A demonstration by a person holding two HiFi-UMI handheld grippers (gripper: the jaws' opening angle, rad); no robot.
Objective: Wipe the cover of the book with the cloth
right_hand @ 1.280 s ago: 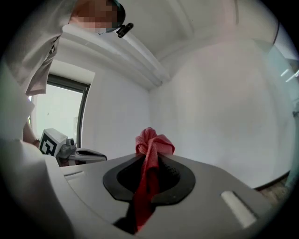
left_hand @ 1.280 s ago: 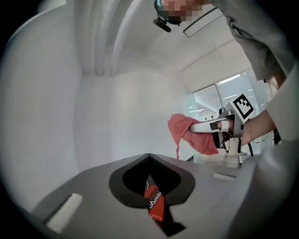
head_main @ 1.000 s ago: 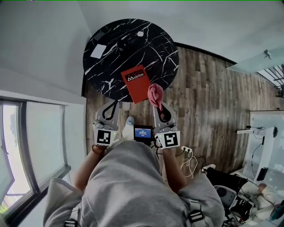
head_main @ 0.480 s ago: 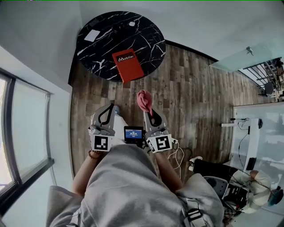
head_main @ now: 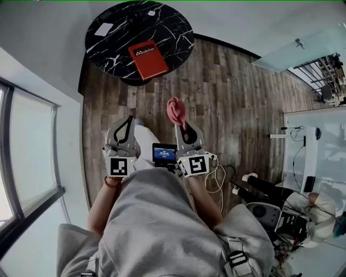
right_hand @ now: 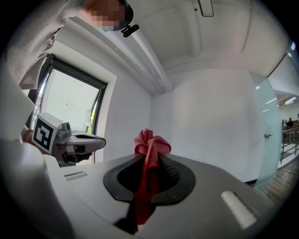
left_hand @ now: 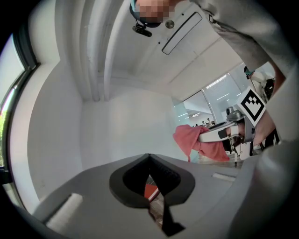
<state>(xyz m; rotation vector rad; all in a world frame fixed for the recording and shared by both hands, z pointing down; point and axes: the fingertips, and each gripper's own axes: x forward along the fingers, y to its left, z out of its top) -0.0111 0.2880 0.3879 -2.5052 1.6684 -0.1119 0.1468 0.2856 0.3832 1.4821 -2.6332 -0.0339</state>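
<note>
Gripping the bunched pink cloth in the right tongs, holding the left tongs closed and empty, standing well apart from the red book lying on the black table

Round black marble table at top, on it a white card near the left edge and a small white item near the far rim. Wood plank floor. Window on the left. Small lit screen at the person's waist. White cable on the floor. White desk at right.
</note>
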